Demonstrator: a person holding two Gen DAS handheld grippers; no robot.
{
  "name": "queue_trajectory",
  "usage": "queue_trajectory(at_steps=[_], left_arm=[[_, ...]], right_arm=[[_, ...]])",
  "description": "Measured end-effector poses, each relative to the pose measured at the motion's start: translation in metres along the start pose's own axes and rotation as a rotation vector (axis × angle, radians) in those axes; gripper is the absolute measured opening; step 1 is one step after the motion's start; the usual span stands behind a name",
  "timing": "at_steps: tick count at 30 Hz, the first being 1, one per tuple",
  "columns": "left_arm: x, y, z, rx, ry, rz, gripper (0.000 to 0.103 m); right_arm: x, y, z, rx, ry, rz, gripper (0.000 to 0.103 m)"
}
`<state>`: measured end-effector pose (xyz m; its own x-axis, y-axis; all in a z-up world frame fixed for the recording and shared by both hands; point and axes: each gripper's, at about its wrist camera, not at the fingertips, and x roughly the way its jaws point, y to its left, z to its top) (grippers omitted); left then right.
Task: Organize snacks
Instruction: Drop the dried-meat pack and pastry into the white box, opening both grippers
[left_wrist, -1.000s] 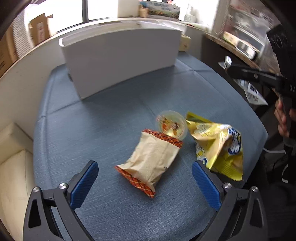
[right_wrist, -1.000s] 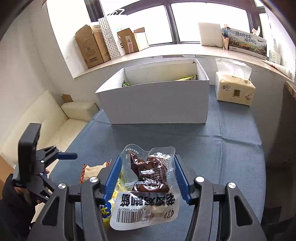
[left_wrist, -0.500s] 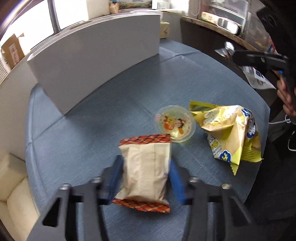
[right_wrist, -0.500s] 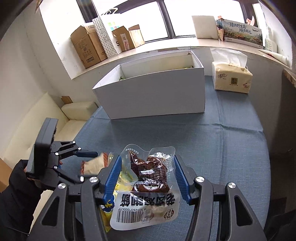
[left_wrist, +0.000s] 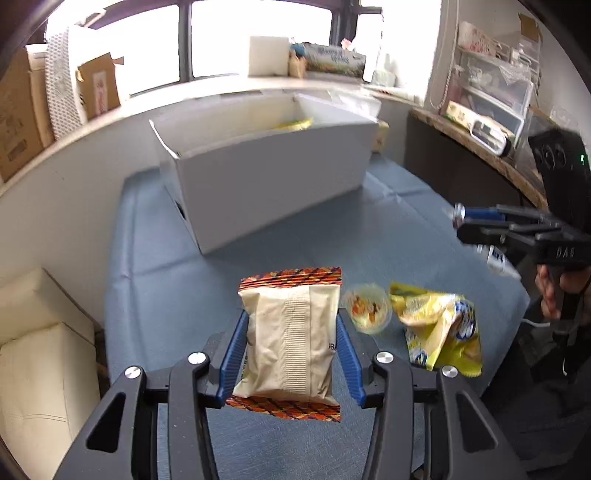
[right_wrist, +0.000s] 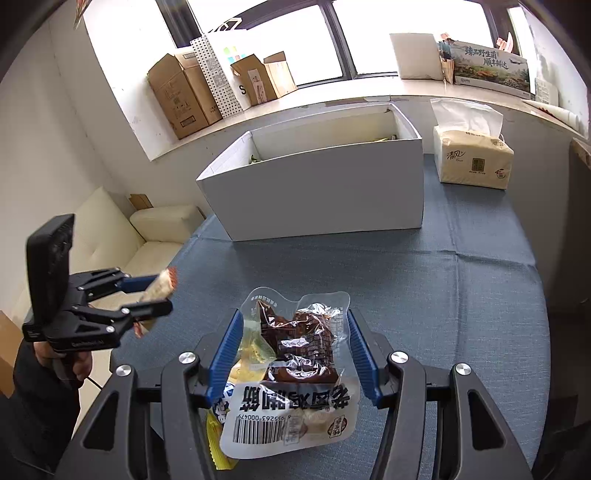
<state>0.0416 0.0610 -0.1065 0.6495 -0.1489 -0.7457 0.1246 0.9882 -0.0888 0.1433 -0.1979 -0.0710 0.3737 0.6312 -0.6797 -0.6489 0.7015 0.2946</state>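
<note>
Left wrist view: the left gripper (left_wrist: 291, 354) is clamped on the tan snack bag (left_wrist: 290, 343), lifted at lower centre; the white box (left_wrist: 273, 181) sits at upper centre. In the right wrist view the right gripper (right_wrist: 295, 350) pinches a clear meat packet (right_wrist: 295, 373) at bottom centre. Risk: the slick, puffy bag could slip from the pads, or catch the box's near wall, if it comes in too low

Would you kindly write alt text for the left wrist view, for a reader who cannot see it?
The left gripper is shut on a beige snack bag with orange patterned ends, held above a blue cloth-covered table. To its right lie a small round cup and a yellow snack bag; an open white box stands behind.
</note>
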Motion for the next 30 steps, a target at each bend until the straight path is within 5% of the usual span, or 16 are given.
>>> queue_trajectory(at_steps=[7,19,30], left_arm=[[-0.021,0.014,0.065,-0.1,-0.079,0.038,0.052],[0.006,0.045,0.209,-0.209,-0.118,0.118,0.052],[0.046,0.048,0.226,-0.185,-0.057,0.165,0.054]], right_arm=[[-0.001,-0.003,0.034,0.003,-0.051,0.014,0.061],[0.034,-0.016,0.177,-0.057,-0.167,-0.035,0.062],[0.081,-0.039,0.21,0.01,-0.102,-0.064,0.063]])
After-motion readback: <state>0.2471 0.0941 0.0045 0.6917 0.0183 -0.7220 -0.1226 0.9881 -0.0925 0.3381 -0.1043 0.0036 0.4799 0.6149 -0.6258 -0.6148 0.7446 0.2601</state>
